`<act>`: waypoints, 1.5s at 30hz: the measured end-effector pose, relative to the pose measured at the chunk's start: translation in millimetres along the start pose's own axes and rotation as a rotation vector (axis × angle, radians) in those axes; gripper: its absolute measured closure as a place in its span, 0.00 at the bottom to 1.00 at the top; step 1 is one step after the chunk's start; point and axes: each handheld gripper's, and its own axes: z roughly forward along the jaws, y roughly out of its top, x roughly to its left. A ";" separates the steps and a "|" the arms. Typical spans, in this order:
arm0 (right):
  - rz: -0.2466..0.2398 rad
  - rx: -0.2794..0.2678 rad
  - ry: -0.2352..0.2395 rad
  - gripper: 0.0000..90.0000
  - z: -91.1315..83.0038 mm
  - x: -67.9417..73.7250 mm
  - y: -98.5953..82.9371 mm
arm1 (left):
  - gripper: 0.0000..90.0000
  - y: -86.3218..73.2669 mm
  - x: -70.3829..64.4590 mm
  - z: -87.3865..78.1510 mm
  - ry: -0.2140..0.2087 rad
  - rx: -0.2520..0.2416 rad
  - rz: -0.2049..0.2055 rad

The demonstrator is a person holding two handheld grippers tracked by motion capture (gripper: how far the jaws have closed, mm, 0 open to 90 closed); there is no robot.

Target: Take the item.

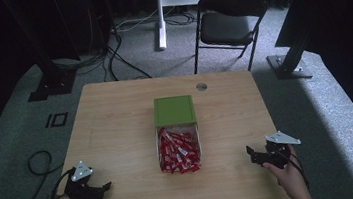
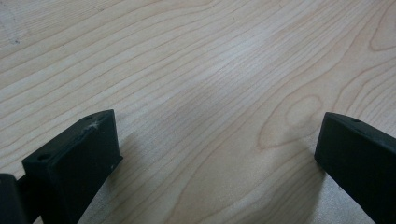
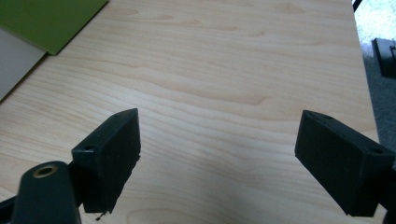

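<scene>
Sachets [image 1: 179,152] beneath green lid [image 1: 174,111] (unobstructed)

Left gripper [image 1: 105,187] and right gripper [image 1: 250,152], jaws wide apart, low, pointing inward.

a black folding chair [image 1: 230,23] stands on grey carpet [image 1: 13,143] beyond the table.

The high view looks forward and down from above the person's side, taking in the whole tabletop [image 1: 116,121] from far off. Each gripper view rides low and close over its wood grain, and the right one shares the green lid [image 3: 46,18] with the high view.
</scene>
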 end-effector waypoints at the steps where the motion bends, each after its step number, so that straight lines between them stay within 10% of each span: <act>1: 0.003 -0.007 0.004 0.16 -0.6 0.6 1.8 | 0.01 0.0 0.0 0.0 0.000 0.000 0.000; 45: -0.131 -0.123 0.243 0.16 6.6 91.3 75.5 | 0.01 0.0 0.0 0.0 0.000 0.001 0.000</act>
